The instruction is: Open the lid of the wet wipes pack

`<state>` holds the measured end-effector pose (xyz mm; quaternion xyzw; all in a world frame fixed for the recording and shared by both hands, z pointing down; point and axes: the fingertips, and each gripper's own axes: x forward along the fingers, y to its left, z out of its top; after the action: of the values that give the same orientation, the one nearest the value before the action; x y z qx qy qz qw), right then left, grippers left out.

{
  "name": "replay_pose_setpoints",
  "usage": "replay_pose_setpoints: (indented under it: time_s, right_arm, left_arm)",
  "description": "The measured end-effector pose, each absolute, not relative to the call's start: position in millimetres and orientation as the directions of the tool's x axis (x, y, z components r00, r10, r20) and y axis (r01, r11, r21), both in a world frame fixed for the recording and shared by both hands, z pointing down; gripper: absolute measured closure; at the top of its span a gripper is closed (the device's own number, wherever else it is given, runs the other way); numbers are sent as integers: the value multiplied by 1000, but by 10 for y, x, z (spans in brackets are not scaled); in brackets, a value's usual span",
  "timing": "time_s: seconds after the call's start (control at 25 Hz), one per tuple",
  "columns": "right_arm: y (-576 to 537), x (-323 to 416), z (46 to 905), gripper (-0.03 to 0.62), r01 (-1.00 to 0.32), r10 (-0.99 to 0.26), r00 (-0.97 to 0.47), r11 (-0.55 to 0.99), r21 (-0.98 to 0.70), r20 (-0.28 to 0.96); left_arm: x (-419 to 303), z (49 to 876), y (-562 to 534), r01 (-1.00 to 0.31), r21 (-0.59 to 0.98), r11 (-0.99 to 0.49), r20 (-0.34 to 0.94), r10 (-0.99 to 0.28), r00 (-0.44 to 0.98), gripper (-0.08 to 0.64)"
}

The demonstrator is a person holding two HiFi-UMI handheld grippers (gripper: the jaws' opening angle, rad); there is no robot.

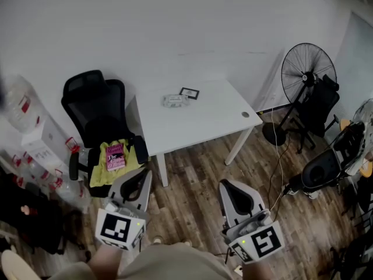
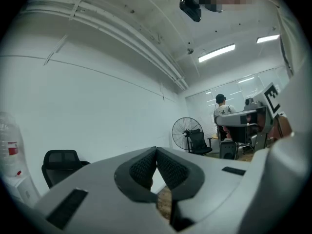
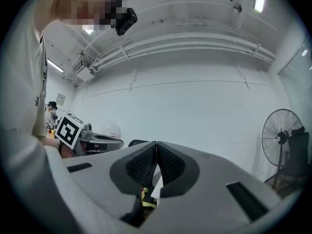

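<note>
The wet wipes pack [image 1: 175, 101] lies flat near the far edge of a white table [image 1: 204, 124], with its lid down as far as I can tell. Both grippers hang well short of the table, over the wooden floor. My left gripper [image 1: 141, 174] is shut, its jaw tips meeting [image 2: 156, 150] with nothing between them. My right gripper [image 1: 224, 186] is likewise shut and empty [image 3: 156, 144]. Both point level toward the white wall. The pack shows in neither gripper view.
A small black-framed card [image 1: 189, 93] lies beside the pack. A black office chair [image 1: 96, 112] with a yellow cloth and a pink book [image 1: 116, 155] stands left of the table. A standing fan [image 1: 306, 74], cables and another chair are at the right. Water bottles [image 1: 17, 104] stand far left.
</note>
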<state>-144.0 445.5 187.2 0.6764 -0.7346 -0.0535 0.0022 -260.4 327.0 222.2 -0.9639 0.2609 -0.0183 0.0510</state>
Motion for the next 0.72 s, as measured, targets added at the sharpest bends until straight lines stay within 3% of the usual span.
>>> replay_pose_setpoints:
  time_s: [0.24, 0.32, 0.4, 0.72]
  right_arm:
    - [4626, -1188, 1807, 556, -996, -981, -94, 94, 6, -167]
    - [4626, -1121, 1807, 469, -996, -981, -91, 92, 1, -170]
    - [4606, -1069, 1854, 432, -996, -986, -86, 83, 26, -146]
    - [4345, -867, 2046, 423, -995, -992, -91, 86, 54, -84]
  left_arm:
    - [-2411, 2241, 3400, -515, -104, -851, 6, -519, 855, 538]
    - [-2379, 2248, 3398, -522, -110, -846, 6, -526, 851, 538]
    - [-2348, 2252, 3392, -522, -112, -845, 3, -526, 851, 538]
    - [-2160, 2387, 3173, -516, -103, -851, -2, -518, 855, 538]
